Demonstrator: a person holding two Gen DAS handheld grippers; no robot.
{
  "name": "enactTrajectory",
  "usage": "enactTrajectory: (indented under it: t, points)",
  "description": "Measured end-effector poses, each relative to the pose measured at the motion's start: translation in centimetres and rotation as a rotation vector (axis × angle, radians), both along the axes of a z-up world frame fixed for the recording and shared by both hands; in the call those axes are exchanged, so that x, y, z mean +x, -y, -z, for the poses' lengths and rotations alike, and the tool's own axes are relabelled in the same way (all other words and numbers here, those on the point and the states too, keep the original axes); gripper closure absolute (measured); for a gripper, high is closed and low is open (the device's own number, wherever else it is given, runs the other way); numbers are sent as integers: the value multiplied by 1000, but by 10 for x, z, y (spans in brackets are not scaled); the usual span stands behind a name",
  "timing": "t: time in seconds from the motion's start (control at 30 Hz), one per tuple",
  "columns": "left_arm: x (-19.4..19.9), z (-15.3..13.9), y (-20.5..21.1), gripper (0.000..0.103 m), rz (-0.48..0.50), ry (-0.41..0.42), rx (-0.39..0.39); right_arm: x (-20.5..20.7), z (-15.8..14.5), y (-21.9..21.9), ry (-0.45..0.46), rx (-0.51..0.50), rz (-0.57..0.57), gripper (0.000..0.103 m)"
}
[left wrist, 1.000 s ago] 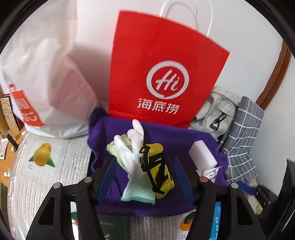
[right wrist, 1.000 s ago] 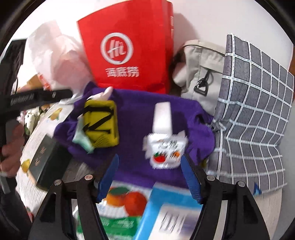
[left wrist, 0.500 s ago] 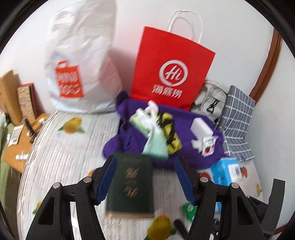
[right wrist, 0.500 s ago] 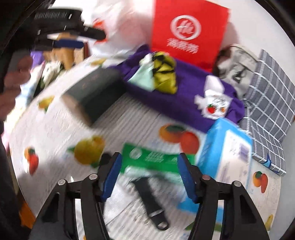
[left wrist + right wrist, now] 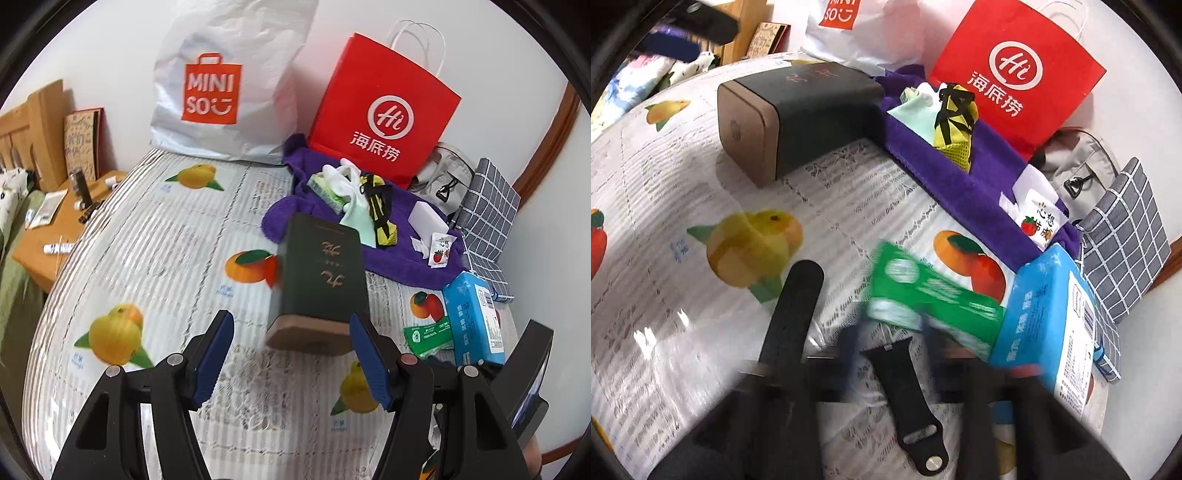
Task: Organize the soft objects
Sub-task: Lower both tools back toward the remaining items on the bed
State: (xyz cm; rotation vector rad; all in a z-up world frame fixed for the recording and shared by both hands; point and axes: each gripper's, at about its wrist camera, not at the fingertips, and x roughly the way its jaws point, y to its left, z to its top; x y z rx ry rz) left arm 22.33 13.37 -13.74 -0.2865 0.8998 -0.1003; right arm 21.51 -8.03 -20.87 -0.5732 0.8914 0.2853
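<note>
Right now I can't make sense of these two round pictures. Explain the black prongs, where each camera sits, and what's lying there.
No robot: a person holds hand tongs, each with a fisheye camera looking along its prongs. The left view shows the left tongs open and empty, before a dark green box on a fruit-print cloth. Behind it a purple towel carries a white glove and yellow pouch. In the right view the right tongs are blurred above a black strap and green packet.

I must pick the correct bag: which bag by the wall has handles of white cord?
The red paper bag; the white Miniso bag beside it shows none.
</note>
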Motion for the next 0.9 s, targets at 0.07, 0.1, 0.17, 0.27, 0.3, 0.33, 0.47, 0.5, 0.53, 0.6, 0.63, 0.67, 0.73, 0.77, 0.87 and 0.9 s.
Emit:
enactTrajectory:
  t: [0.07,0.1,0.17,0.27,0.3,0.33,0.47,0.5,0.53,0.6,0.63,0.67,0.73,0.77,0.87,0.9]
  points:
    - [-6,0,-4,40,-4,-1,2,-4,-11,3,11,56,13,103]
    - [-9,-1,-7,40,-8,1,4,-8,-19,4,25,80,13,103]
    - [-13,-3,-10,40,-16,3,6,-18,-35,7,44,133,14,103]
    - [-21,-6,-12,40,-24,3,0,-32,-54,14,38,205,8,103]
    - [-25,-7,-12,40,-23,6,-7,-39,-59,18,38,226,4,103]
    - [-27,-7,-12,40,-20,6,-13,-44,-62,20,26,241,-4,103]
    - [-39,-5,-10,40,-27,-1,-28,-53,-58,24,9,232,-1,101]
    - [-43,-4,-9,40,-26,-2,-30,-53,-55,24,5,222,0,96]
    - [-45,-3,-9,40,-24,-2,-30,-54,-52,25,4,216,3,87]
    - [-48,0,-8,40,-25,-7,-26,-48,-48,23,19,207,9,62]
    - [-48,2,-8,40,-26,-11,-26,-46,-46,21,34,200,10,53]
    - [-48,4,-8,40,-29,-16,-29,-41,-42,17,49,178,9,53]
    - [-47,8,-10,40,-30,-22,-34,-32,-36,12,65,132,10,53]
    - [-46,10,-11,40,-31,-24,-35,-27,-32,8,67,111,5,53]
    - [-41,15,-15,40,-38,-32,-32,-12,-19,0,55,51,-1,54]
    - [-40,15,-16,40,-36,-31,-32,-9,-14,-2,47,26,-3,54]
